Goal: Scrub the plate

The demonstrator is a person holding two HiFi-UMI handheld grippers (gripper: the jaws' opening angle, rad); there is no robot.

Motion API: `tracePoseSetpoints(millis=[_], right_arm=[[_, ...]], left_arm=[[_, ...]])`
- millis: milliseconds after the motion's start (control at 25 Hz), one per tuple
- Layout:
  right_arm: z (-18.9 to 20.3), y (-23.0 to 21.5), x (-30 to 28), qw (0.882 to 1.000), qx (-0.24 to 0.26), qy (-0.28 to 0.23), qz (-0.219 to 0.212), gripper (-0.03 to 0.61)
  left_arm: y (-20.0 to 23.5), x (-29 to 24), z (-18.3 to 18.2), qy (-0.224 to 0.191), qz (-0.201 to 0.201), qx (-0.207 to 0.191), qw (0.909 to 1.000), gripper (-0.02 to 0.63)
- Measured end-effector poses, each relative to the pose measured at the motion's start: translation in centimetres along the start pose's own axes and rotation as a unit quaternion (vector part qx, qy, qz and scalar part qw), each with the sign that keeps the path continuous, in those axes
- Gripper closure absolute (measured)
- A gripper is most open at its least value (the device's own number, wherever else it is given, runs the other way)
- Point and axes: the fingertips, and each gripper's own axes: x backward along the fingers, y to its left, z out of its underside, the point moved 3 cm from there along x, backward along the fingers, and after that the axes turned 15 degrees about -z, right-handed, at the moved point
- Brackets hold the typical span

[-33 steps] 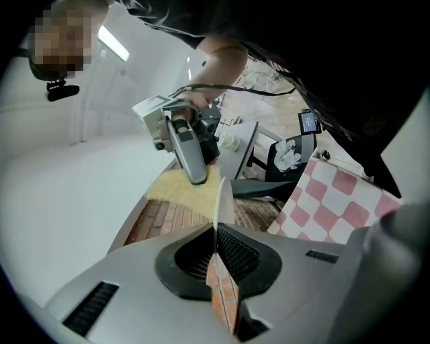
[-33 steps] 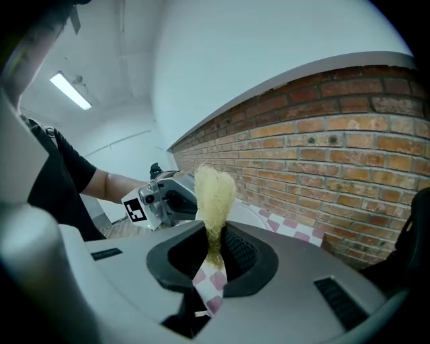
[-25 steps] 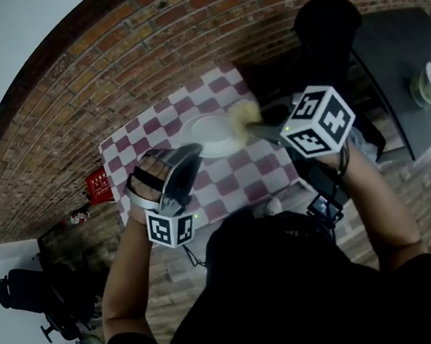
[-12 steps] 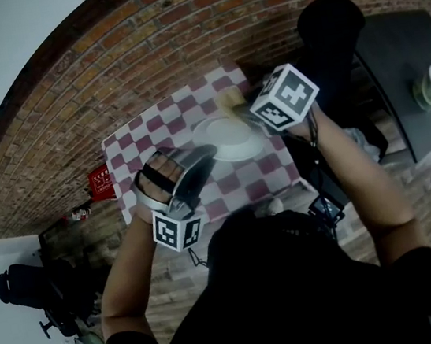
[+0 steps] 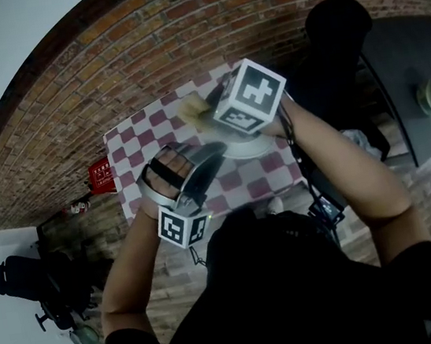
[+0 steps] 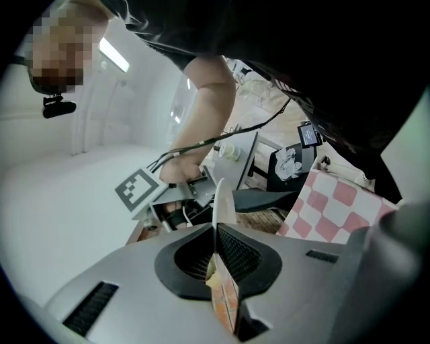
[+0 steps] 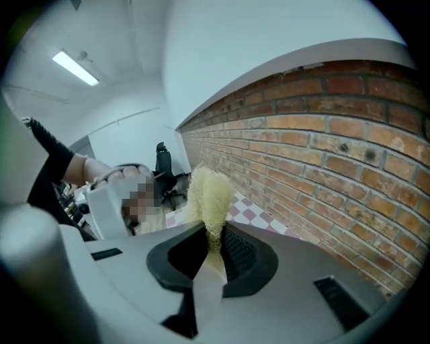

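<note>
now right gripper (image 5: 213, 109) has swept scrubber (image 5: 191, 108) left across plate (image 5: 246, 151).

Head view dim and fisheyed, brick wall (image 5: 106, 71) bowed into an arc, scrubber (image 5: 193, 108) blurred. Gripper views brighter, lit by a ceiling strip light (image 7: 75, 68) at upper left, their edges dark and vignetted

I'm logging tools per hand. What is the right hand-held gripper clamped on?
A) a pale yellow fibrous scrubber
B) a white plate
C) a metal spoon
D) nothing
A: its own view shows the right hand-held gripper shut on the pale yellow fibrous scrubber.
</note>
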Motion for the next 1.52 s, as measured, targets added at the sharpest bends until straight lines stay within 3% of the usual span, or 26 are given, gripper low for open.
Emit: tracePoseSetpoints(millis=[200,400,520,680,760,880,1000,1080,1160,1320,1400,1520], right_arm=[[-2.6,2.9,0.3,0.999,0.022,-0.036,-0.015,0.532],[-3.8,3.6,1.8,0.993,0.028,-0.107,0.041,0.532],[-3.6,3.2,2.3,0.986,0.003,-0.144,0.085,0.532],[-1.8,2.1,0.7,0.972,-0.062,-0.190,0.122,0.532],[-0.7,2.0,-1.4,0.967,-0.099,-0.201,0.123,0.532],[0.6,2.4,-5.2,0.962,-0.140,-0.203,0.116,0.532],[1.8,3.5,-9.0,0.960,-0.168,-0.196,0.106,0.532],[2.9,4.2,-10.8,0.956,-0.192,-0.197,0.105,0.532],[3.9,4.9,-12.0,0.950,-0.216,-0.200,0.108,0.532],[5.5,6.6,-13.8,0.938,-0.250,-0.203,0.123,0.532],[6.4,7.2,-14.0,0.931,-0.268,-0.206,0.137,0.532],[7.7,8.2,-14.0,0.920,-0.289,-0.209,0.160,0.532]], left_arm=[[-0.3,1.2,2.2,0.029,0.003,0.049,0.9984,0.592],[-1.9,3.3,6.5,0.070,0.010,0.158,0.9849,0.592],[-2.9,5.1,9.5,0.097,0.011,0.253,0.9627,0.592],[-5.1,7.8,13.2,0.132,0.018,0.388,0.9121,0.592],[-6.3,9.2,15.0,0.148,0.024,0.467,0.8714,0.592],[-8.2,11.4,17.4,0.169,0.028,0.588,0.7902,0.592],[-11.1,13.8,20.1,0.198,0.043,0.666,0.7177,0.592],[-13.0,15.0,21.5,0.217,0.053,0.717,0.6600,0.592],[-14.9,15.8,22.5,0.231,0.066,0.757,0.6070,0.592],[-19.0,17.1,23.5,0.259,0.094,0.806,0.5237,0.592],[-21.0,17.4,24.3,0.278,0.094,0.828,0.4779,0.592],[-24.3,17.7,25.6,0.308,0.089,0.860,0.3967,0.592]])
